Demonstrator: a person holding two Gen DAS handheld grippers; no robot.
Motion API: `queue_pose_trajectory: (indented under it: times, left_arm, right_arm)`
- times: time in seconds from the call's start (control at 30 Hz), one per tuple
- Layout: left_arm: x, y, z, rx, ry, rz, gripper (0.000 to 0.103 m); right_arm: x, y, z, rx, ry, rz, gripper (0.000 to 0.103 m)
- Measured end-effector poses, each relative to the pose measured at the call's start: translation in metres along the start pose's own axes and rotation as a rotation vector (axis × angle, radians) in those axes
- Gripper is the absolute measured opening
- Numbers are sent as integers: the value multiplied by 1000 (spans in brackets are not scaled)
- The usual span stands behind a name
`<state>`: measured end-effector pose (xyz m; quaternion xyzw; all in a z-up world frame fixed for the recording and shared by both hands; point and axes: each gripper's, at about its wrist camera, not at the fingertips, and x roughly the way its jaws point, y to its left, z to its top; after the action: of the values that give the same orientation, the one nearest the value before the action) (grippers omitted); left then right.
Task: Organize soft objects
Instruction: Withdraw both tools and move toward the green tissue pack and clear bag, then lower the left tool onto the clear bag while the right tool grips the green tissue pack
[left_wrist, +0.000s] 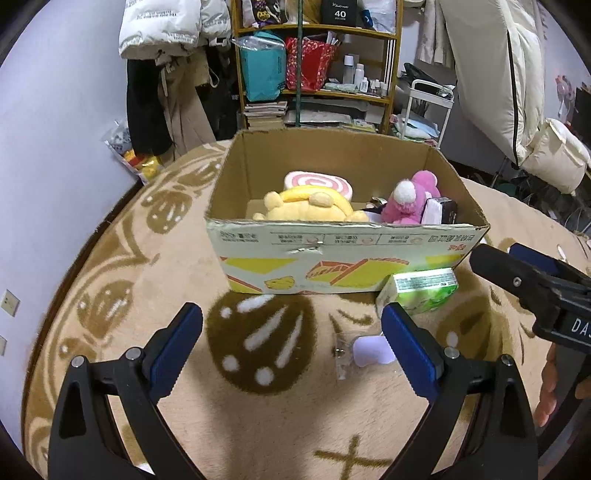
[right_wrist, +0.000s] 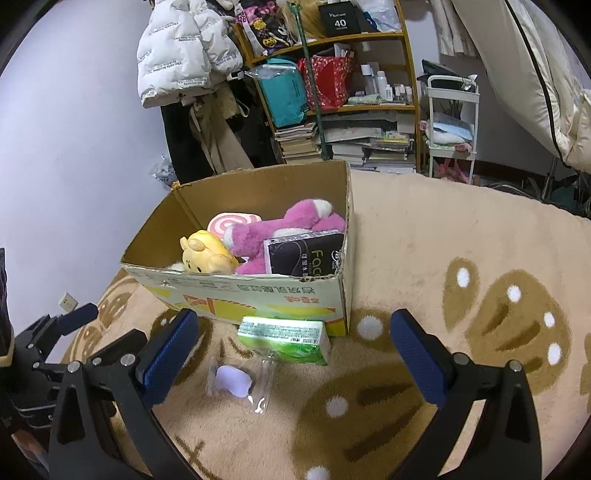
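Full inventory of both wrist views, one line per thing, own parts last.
cardboard box: 1, brown with yellow print, on the blanket, open top
yellow plush: 1, yellow, in the box, near-left side
pink plush: 1, pink and white, in the box, right side
swirl cushion: 1, pink and white, in the box behind the yellow plush
black tissue pack: 1, black, in the box, near-right corner
green tissue pack: 1, green, on the blanket, outside the box front
clear pouch: 1, transparent with a lilac item inside, on the blanket nearer than the green pack
blanket: 1, beige with brown pattern, under everything
shelf: 1, wooden, background, with books and bags
left claw: 1, black, blue pads, open, empty
right claw: 1, black, blue pads, open, empty
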<state>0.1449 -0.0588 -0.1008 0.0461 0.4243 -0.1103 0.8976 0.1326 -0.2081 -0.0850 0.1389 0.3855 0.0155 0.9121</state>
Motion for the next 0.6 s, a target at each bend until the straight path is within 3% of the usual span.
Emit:
queue_pose_trajectory:
  times: [0.4,0.6]
  left_arm:
    - [36,-9,-9,-30,58,-84,97]
    - [50,-14,-12,-20,86,-106,97]
  right_arm:
    - [34,-9,2,57,91,36,103]
    - [50,-24,0,146,159,77,103]
